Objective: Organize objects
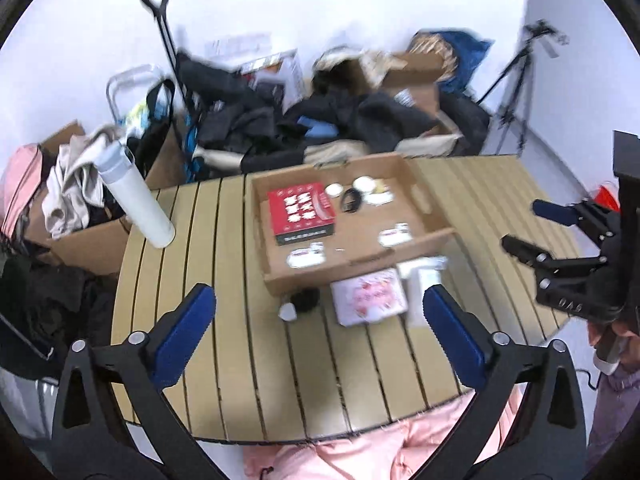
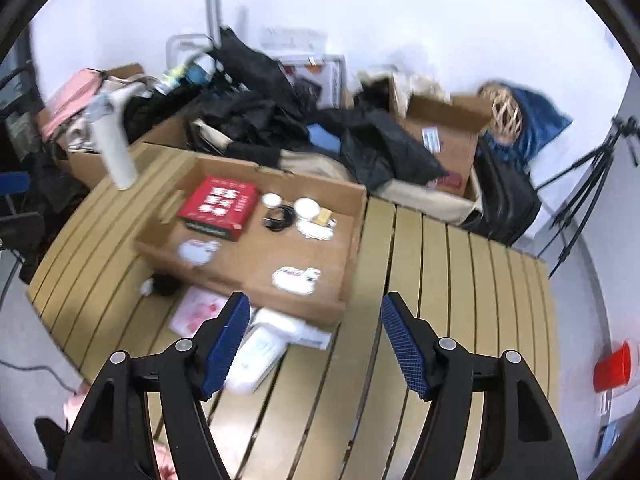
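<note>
Both my left gripper (image 1: 320,320) and right gripper (image 2: 314,336) hang spread wide and empty above the slatted table (image 2: 460,280). The cardboard tray (image 2: 352,240) lies ahead of them, holding one red box (image 2: 218,204), while one pink packet (image 1: 370,296) and one white box (image 2: 260,356) sit on the table just before it.

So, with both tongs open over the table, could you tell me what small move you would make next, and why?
Probably lower the right tongs onto the white packet lying just in front of the cardboard tray. Both tongs are open and empty, this packet sits closest to the right one's fingers, and it lies outside the tray, like the pink-printed box beside it. The left tongs can wait.
</note>
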{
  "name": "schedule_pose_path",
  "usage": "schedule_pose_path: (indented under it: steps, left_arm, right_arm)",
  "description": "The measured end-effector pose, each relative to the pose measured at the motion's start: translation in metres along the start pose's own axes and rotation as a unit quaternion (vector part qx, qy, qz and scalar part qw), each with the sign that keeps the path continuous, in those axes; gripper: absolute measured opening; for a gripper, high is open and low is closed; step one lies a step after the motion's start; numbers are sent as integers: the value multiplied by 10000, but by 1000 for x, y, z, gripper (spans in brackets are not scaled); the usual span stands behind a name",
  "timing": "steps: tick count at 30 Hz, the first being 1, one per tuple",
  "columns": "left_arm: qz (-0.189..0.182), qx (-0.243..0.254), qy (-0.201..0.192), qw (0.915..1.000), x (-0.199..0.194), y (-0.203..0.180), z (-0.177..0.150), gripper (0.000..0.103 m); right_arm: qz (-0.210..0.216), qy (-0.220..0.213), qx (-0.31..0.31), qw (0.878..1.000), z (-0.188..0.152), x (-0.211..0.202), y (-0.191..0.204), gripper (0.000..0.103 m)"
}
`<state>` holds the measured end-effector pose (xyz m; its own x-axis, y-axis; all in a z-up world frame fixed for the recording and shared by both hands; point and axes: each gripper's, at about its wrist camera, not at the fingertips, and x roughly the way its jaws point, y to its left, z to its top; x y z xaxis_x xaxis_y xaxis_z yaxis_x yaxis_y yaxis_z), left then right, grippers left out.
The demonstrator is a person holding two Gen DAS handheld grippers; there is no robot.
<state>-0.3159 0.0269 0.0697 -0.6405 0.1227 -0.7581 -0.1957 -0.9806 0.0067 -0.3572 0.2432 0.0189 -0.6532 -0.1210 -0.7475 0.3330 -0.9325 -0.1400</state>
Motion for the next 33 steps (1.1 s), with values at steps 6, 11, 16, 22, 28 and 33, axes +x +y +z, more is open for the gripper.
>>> schedule_pose_path:
  steps: [6, 11, 16, 22, 28, 33]
  left_arm:
    - [307, 307, -817, 9957, -52, -24, -95, 103]
    - [137, 485, -930, 9944, -70, -43, -165, 103]
    - [-452, 293, -810, 9953, -76, -49, -170, 103]
    - [-202, 24, -764, 9969, -51, -42, -171, 103]
    - [-135, -140, -240, 9995, 16, -32, -170, 103]
    - [-575, -660, -18, 9962, 76, -14, -150, 103]
  right_arm:
    - [-21, -332, -111, 9994, -78, -63, 49, 73]
    - [161, -395, 346, 9985, -157, -94, 82, 73]
    - [393, -34, 531, 9978, -190, -89, 97, 73]
    - [260, -160, 637, 9975, -188, -81, 97, 73]
    - [205, 26, 875, 9960, -194, -52, 84, 73]
    - [72, 417, 912, 9949, -193, -10, 63, 73]
